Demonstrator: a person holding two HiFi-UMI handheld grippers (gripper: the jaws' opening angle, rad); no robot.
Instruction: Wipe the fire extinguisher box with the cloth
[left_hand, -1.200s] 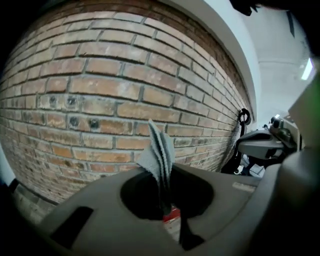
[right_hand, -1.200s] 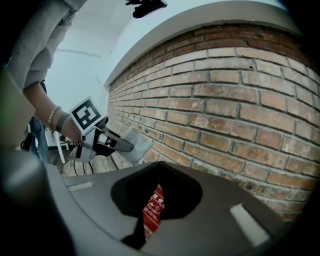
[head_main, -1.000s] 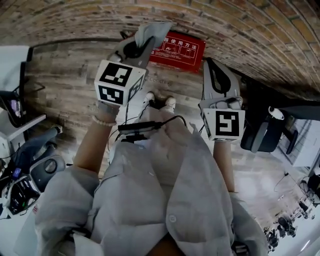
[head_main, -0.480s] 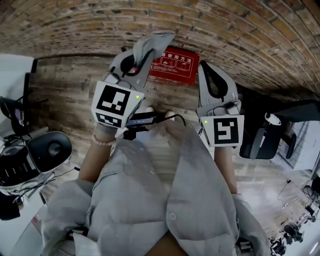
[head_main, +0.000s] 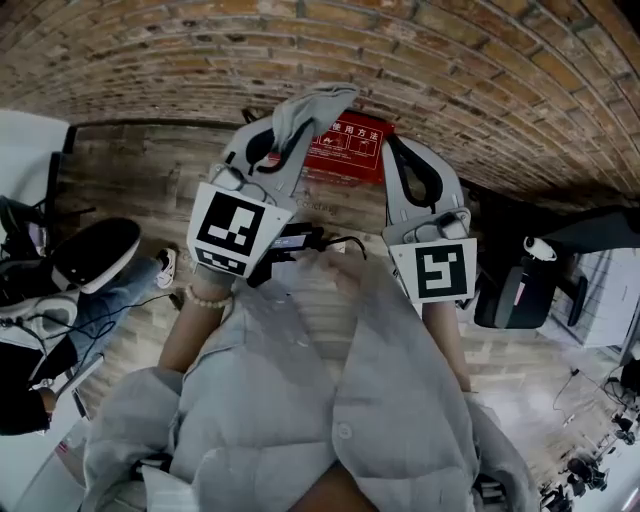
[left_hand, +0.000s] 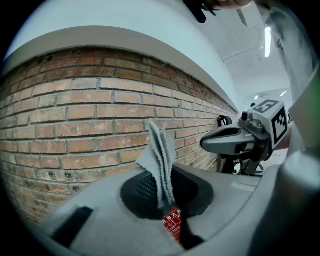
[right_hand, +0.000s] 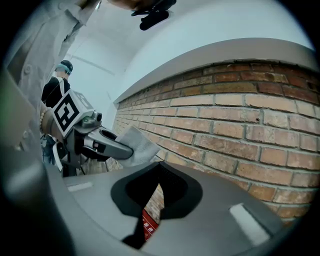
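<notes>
Before rough brick wall (head_main: 450, 60), left claw (left_hand: 162, 196) pinches folded grey cloth (left_hand: 160, 150); right claw (right_hand: 159, 167) clenched.

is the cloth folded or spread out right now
Folded: the cloth stands in several stacked layers, pinched in the left gripper.

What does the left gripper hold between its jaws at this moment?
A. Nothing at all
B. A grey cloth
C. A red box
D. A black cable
B: in the left gripper view, the left gripper has its jaws closed on a folded grey cloth, which sticks out past them in front of the brick wall.
</notes>
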